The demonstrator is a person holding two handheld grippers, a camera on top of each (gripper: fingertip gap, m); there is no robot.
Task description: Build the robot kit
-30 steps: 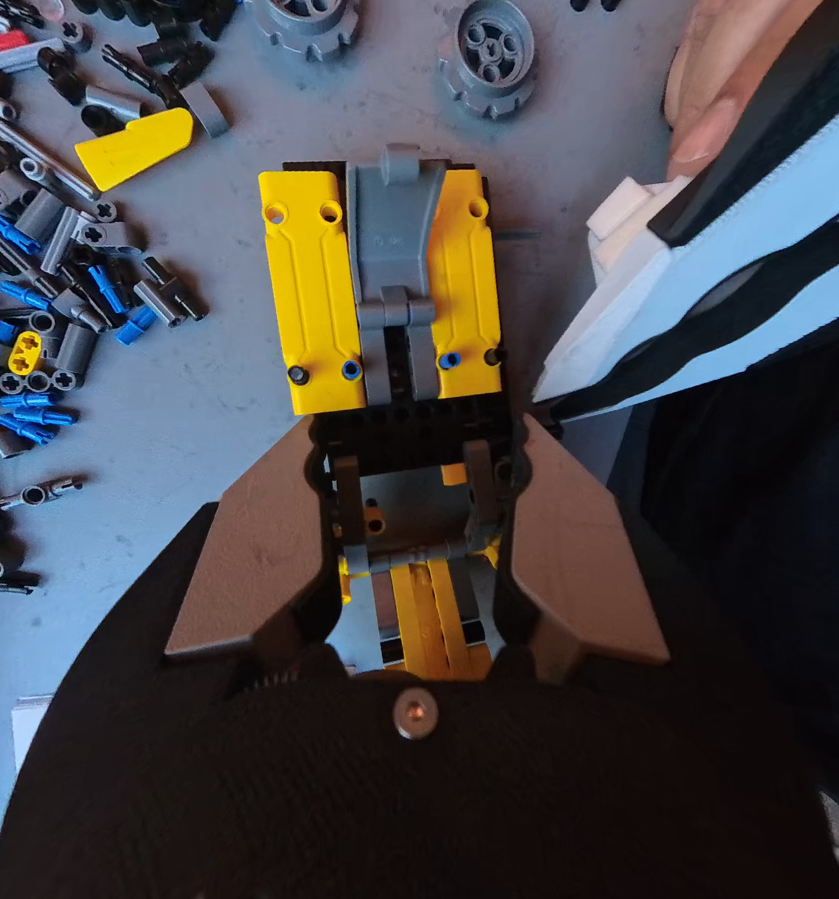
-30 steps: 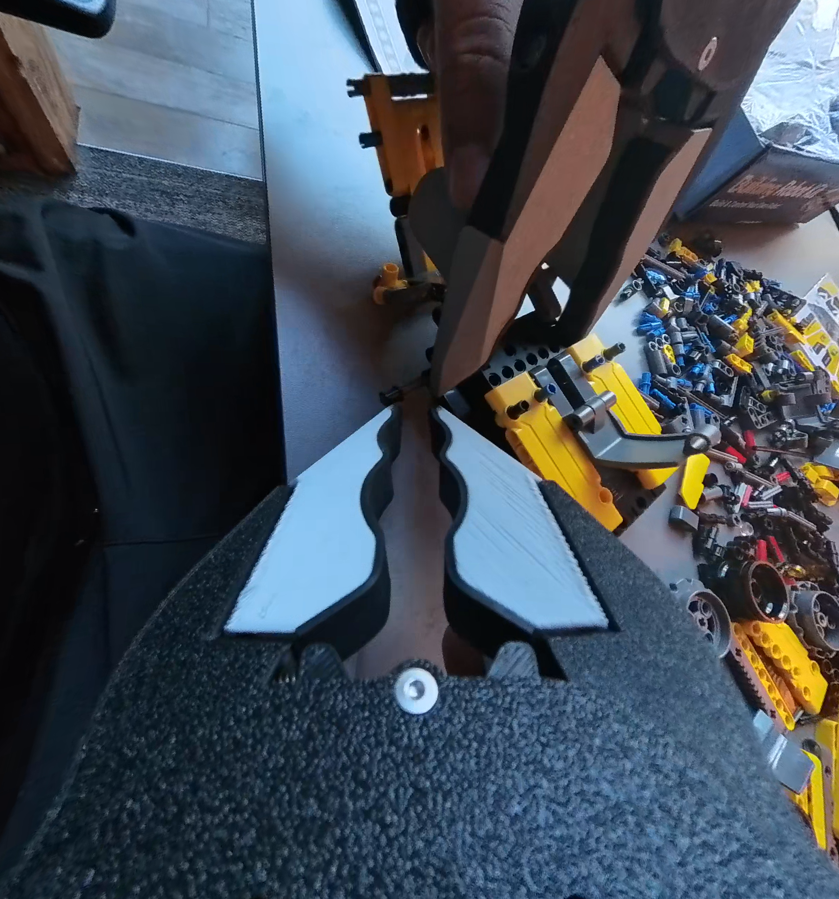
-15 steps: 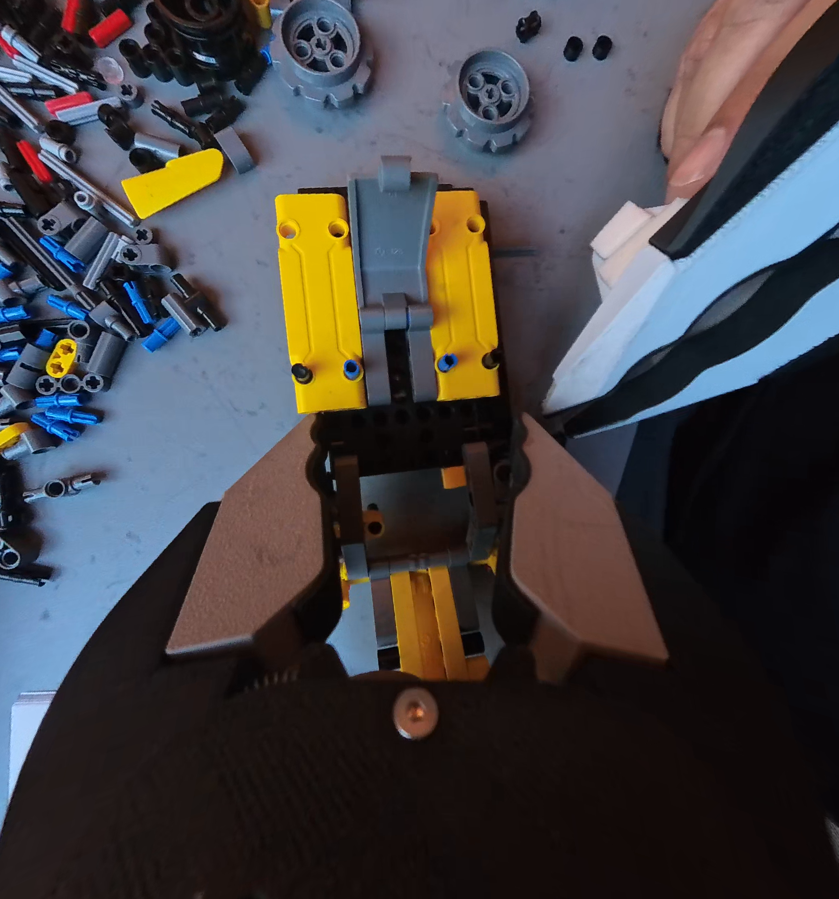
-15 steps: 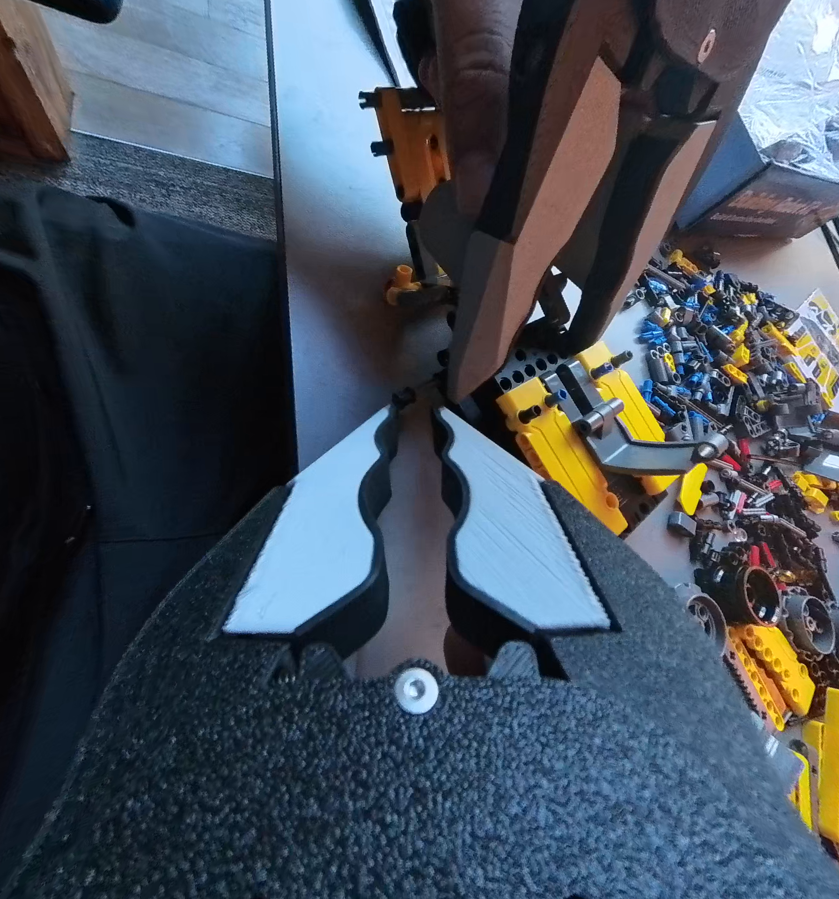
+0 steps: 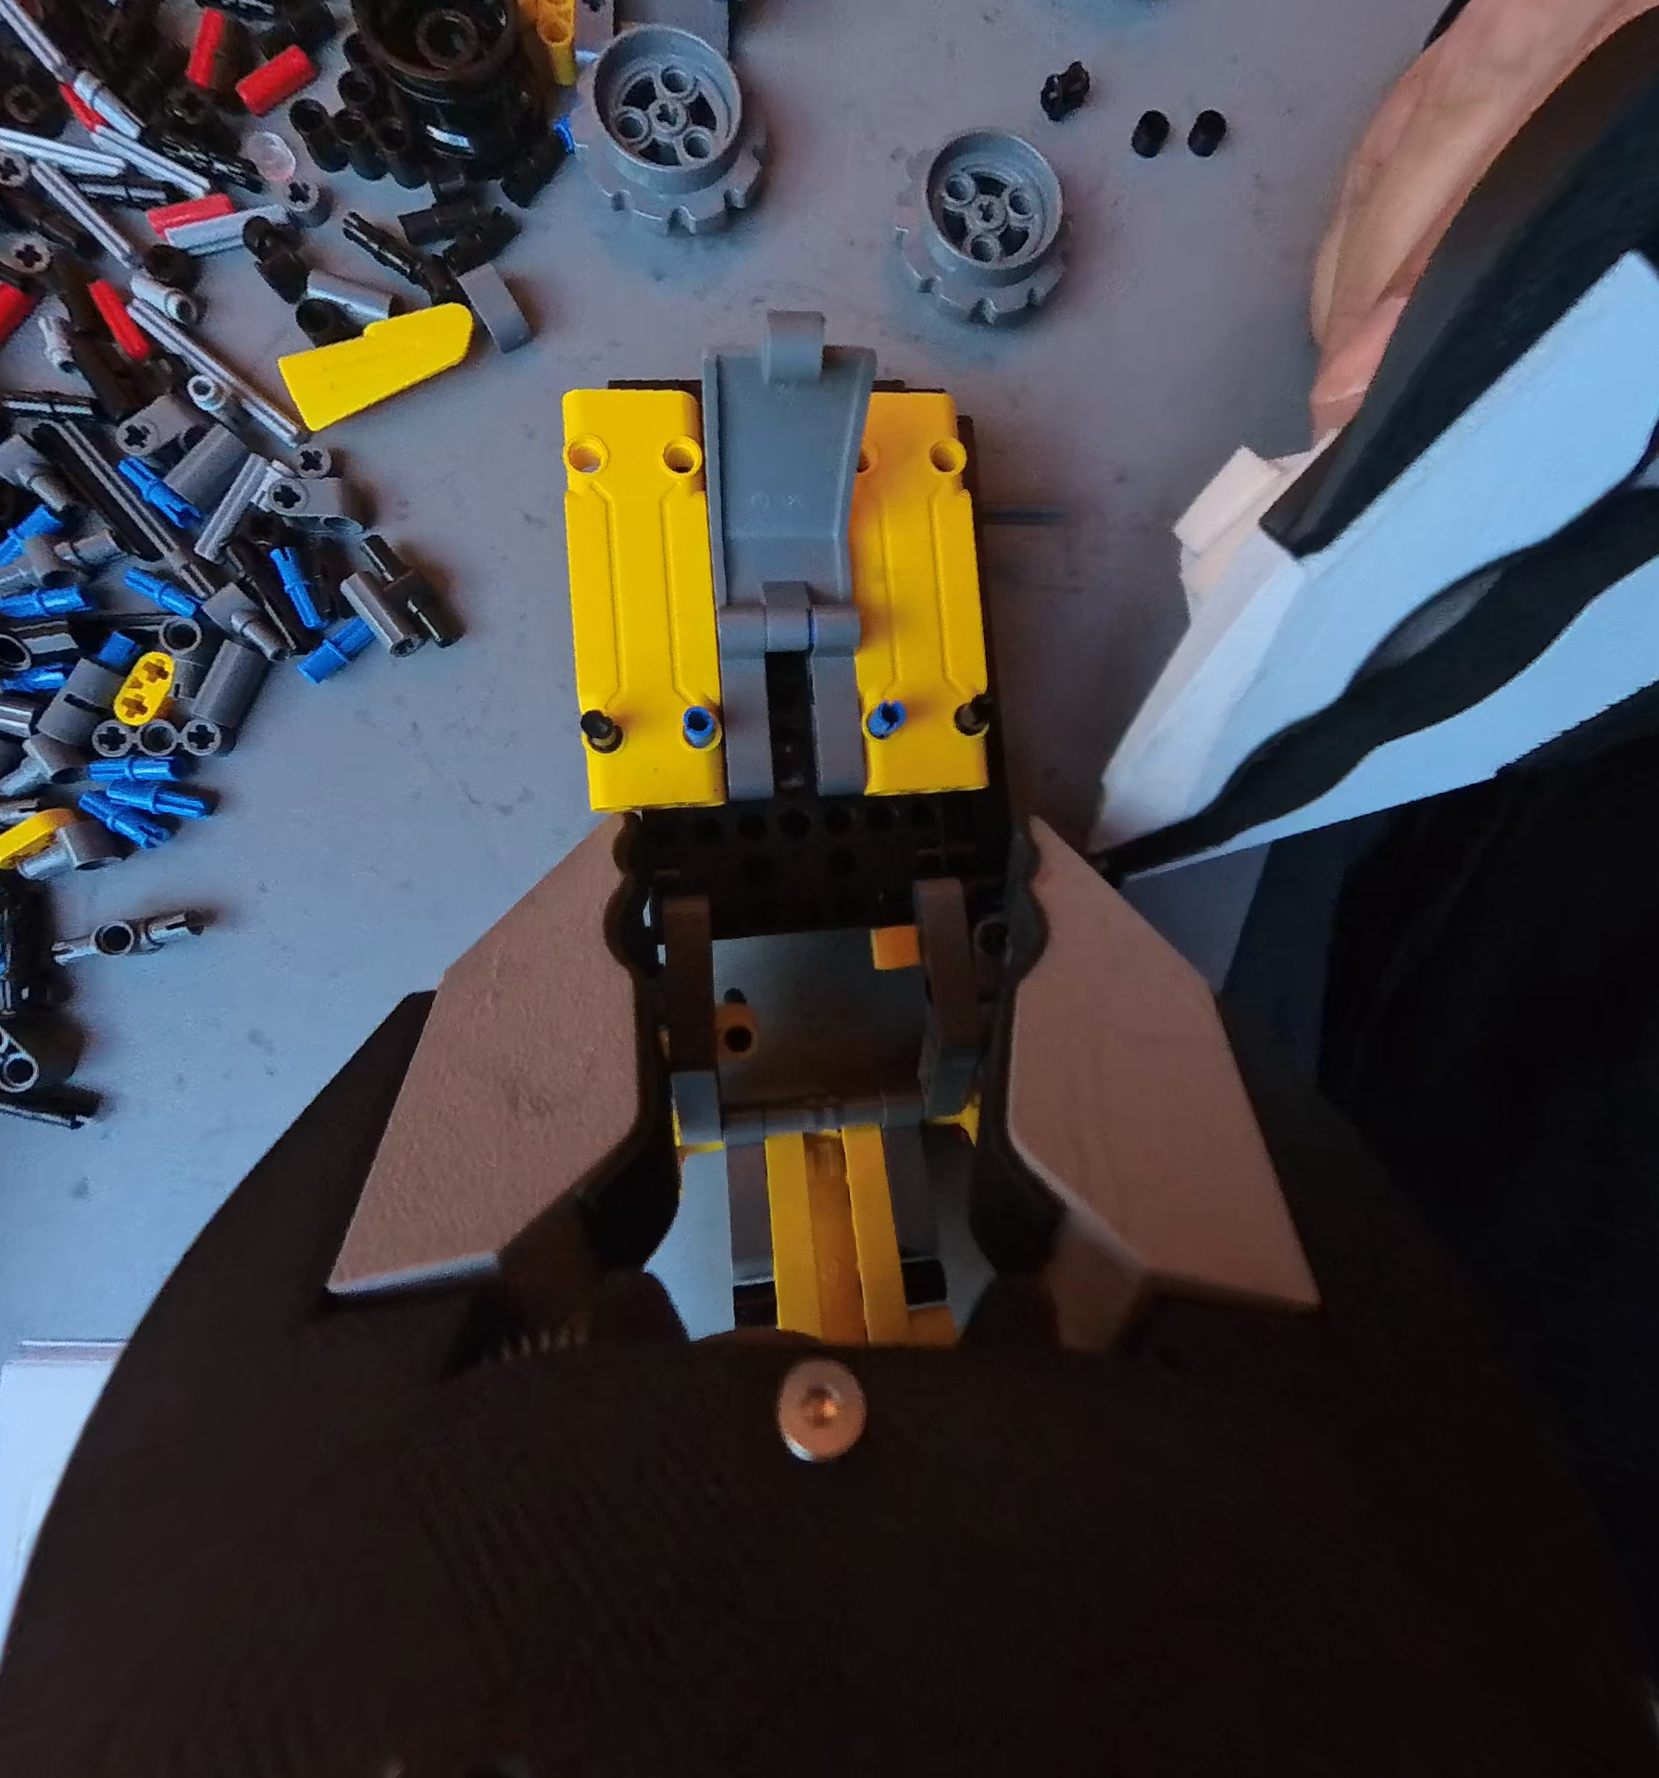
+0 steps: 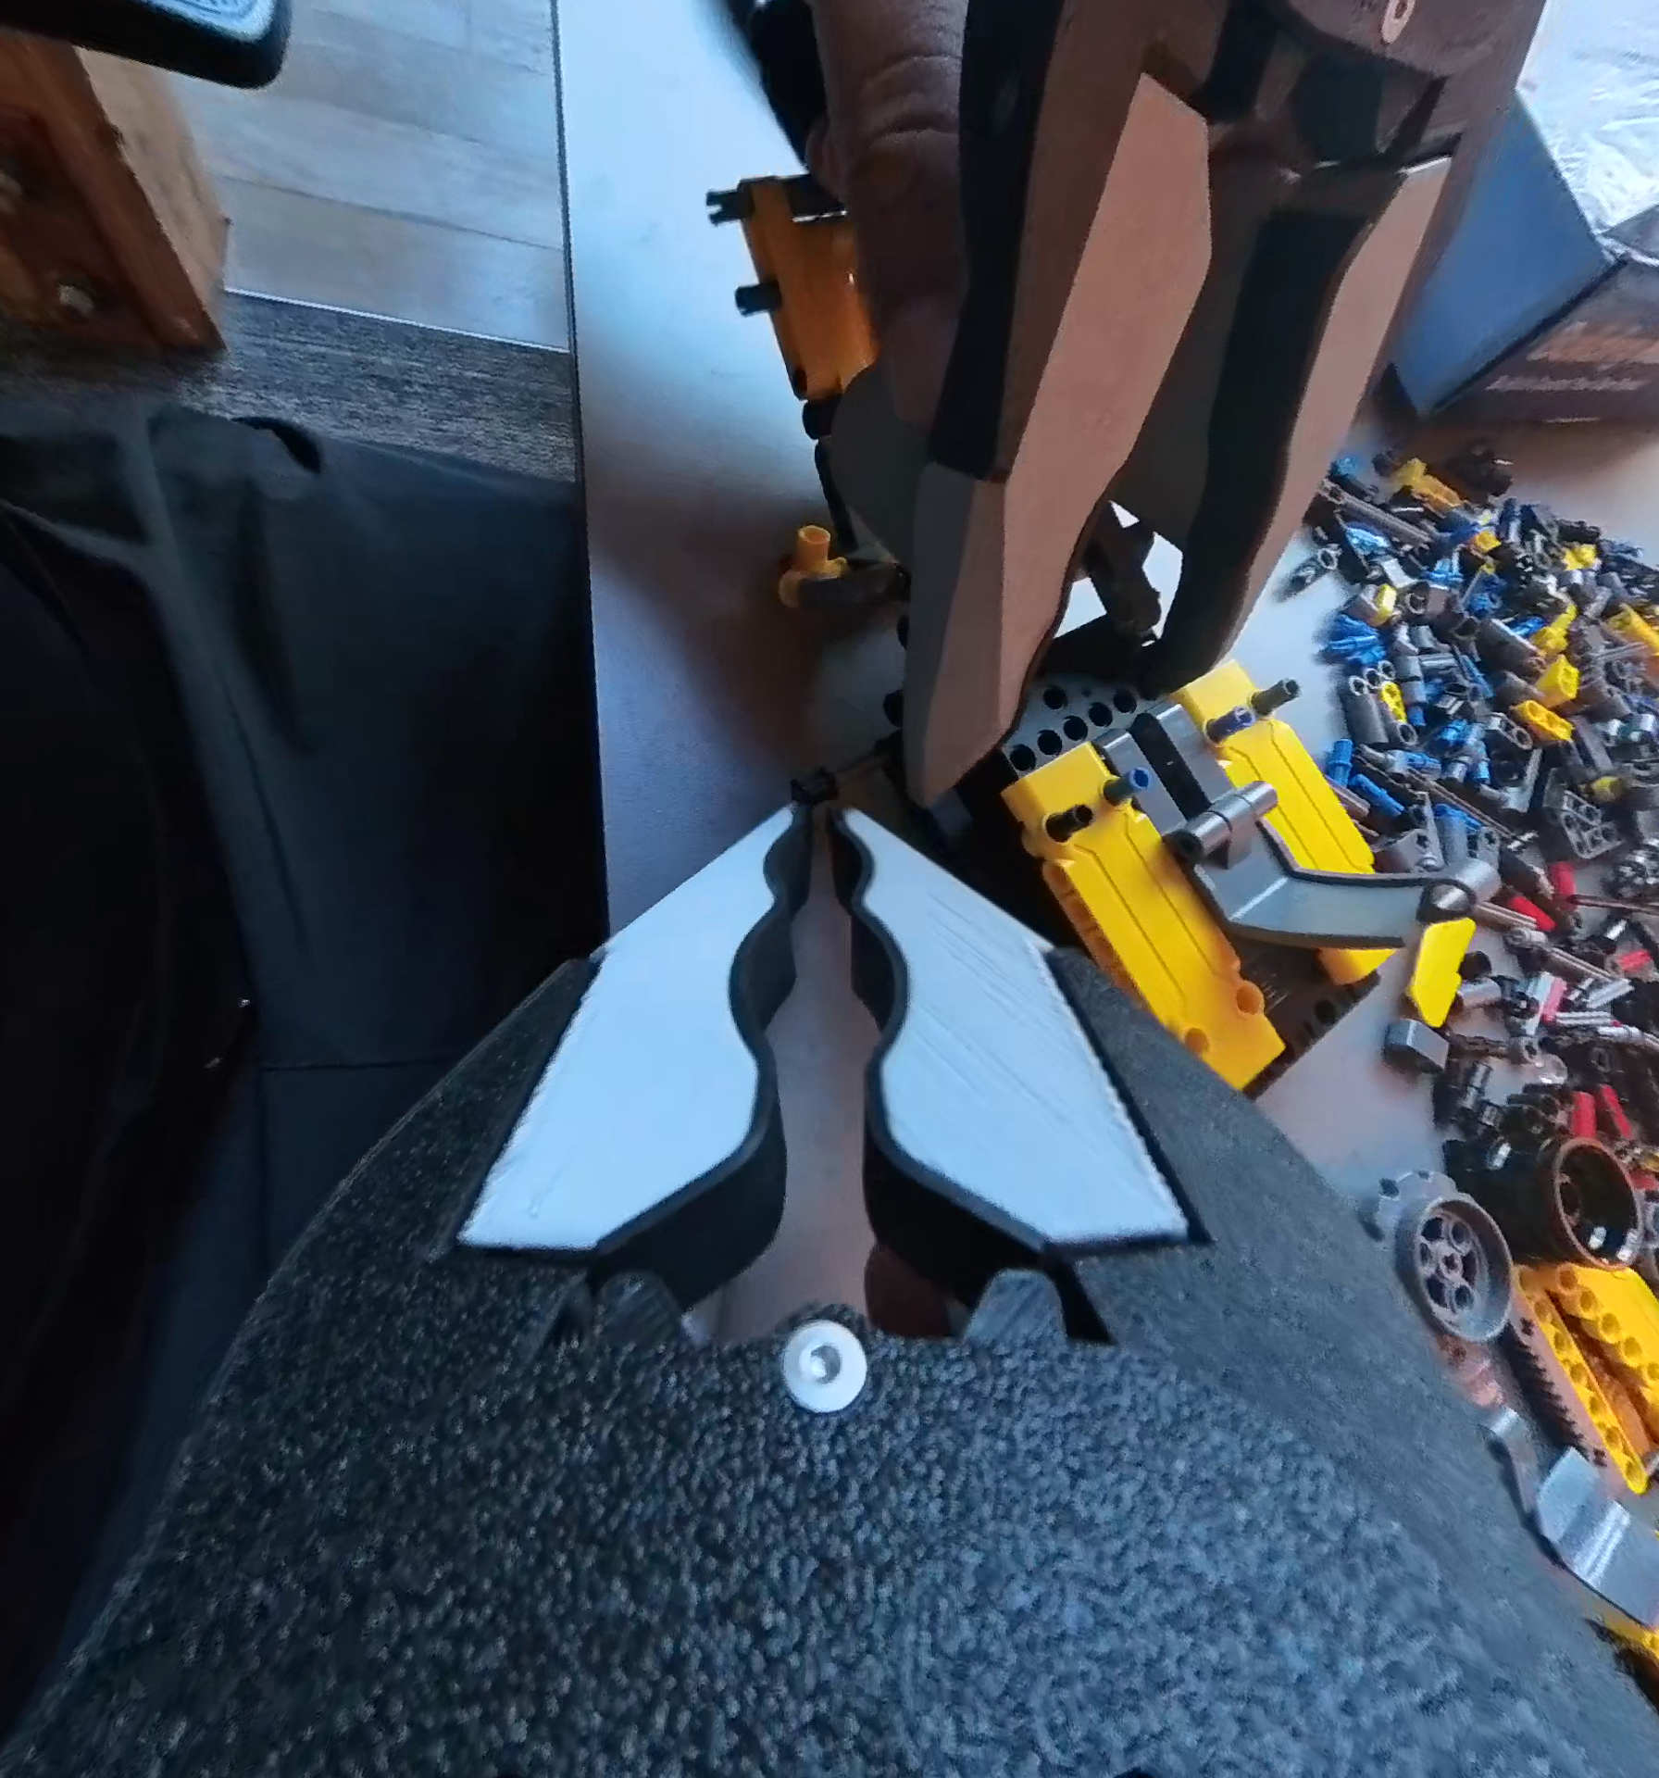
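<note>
On the grey bench (image 5: 402,866), yellow-and-grey brick model (image 5: 778,616) clamped at its black frame between brown left tongs (image 5: 821,866), white right tongs (image 6: 818,818) nearly closed on a small black pin (image 6: 814,781) at the model's corner, loose parts (image 5: 133,616) alongside.

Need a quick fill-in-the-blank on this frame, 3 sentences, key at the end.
1. The left gripper is shut on the black frame of the yellow and ____ brick model.
2. The right gripper has its tips pinched on a small ____ pin at the model's side.
3. Two grey ____ lie on the table beyond the model.

Missing: grey; black; wheels
</note>
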